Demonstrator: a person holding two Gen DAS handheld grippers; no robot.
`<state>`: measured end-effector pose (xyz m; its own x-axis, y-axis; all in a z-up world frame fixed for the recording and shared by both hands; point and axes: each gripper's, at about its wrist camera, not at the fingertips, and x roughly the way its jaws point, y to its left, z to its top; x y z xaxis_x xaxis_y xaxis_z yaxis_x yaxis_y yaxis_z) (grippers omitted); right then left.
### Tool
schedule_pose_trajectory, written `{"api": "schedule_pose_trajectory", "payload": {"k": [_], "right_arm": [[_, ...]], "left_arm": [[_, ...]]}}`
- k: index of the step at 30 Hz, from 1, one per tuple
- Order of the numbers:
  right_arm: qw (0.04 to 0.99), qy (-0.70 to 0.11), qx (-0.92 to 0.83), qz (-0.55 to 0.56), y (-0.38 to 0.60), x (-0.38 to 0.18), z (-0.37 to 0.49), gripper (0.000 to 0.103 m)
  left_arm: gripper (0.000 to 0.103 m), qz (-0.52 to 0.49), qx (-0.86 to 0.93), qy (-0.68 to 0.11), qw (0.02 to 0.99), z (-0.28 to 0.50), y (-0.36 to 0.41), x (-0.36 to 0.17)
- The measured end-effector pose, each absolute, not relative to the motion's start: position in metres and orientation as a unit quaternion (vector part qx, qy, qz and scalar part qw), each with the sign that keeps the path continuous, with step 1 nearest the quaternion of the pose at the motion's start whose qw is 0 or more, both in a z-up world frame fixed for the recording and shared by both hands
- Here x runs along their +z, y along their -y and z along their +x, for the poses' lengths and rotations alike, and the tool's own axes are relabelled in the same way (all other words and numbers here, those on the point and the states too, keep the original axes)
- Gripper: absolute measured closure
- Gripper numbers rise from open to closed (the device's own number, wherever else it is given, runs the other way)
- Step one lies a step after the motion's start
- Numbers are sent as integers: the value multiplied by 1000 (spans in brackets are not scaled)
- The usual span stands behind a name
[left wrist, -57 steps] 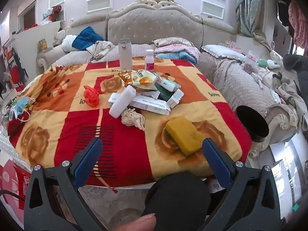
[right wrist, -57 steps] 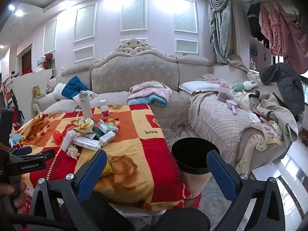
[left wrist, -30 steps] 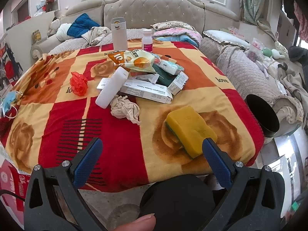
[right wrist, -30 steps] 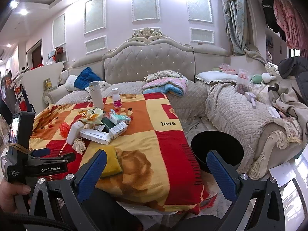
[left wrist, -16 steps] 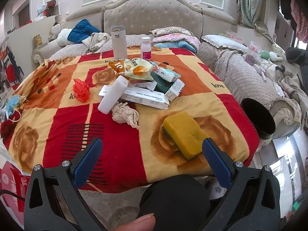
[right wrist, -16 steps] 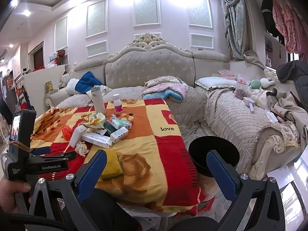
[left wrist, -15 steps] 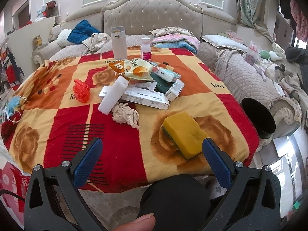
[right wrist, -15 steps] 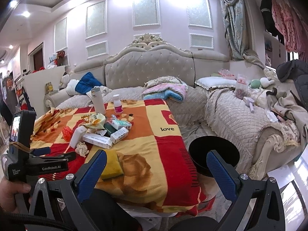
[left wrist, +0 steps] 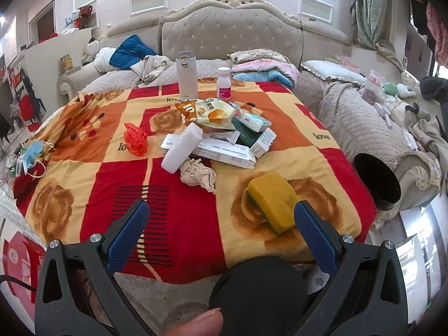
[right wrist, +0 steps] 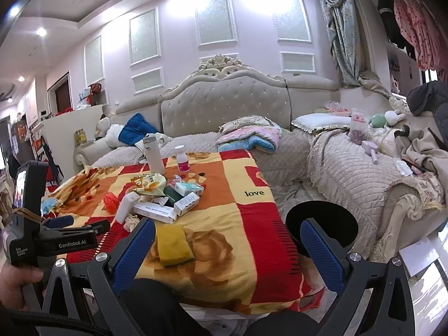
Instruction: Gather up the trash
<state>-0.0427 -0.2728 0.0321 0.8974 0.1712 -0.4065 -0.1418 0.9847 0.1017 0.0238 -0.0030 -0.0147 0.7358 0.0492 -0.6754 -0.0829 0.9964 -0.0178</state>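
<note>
A table with a red and yellow blanket (left wrist: 179, 196) holds a crumpled tissue (left wrist: 197, 174), a red plastic wad (left wrist: 135, 139), a snack bag (left wrist: 208, 112), white boxes (left wrist: 224, 154), a white tube (left wrist: 182, 147) and a yellow sponge (left wrist: 273, 200). A black bin (left wrist: 376, 179) stands on the floor to the right of the table; it also shows in the right wrist view (right wrist: 322, 224). My left gripper (left wrist: 221, 224) is open and empty, near the table's front edge. My right gripper (right wrist: 228, 240) is open and empty, held back from the table.
A white flask (left wrist: 186, 74) and a pill bottle (left wrist: 224, 86) stand at the table's far side. A blue face mask (left wrist: 32, 152) lies at the left edge. A tufted sofa (left wrist: 232, 33) with clothes and cushions runs behind and to the right.
Both grippers stay open and empty. The left view has shifted slightly, dipping closer to the table and then pulling back. The right view has turned a little towards the table.
</note>
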Motion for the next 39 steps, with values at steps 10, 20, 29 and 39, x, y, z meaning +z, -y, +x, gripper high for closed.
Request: {"api": "schedule_pose_trajectory", "payload": {"k": [10,20,29,39], "right_arm": [[975,-218,28,36,284,20,-18,0],[969,-240,50,25,275,10,4,0],[964,-259,61,20,266,1,10,0],[961,-266,67,18,263,-3,9,0]], "left_arm": [[0,5,6,-376,927,48,19,-34],[0,-43,3,-372,927,68,7,-36],[0,-29,0,-377,926,68,9,-38],[0,-56,14,-383,922,68,-6,-43]]}}
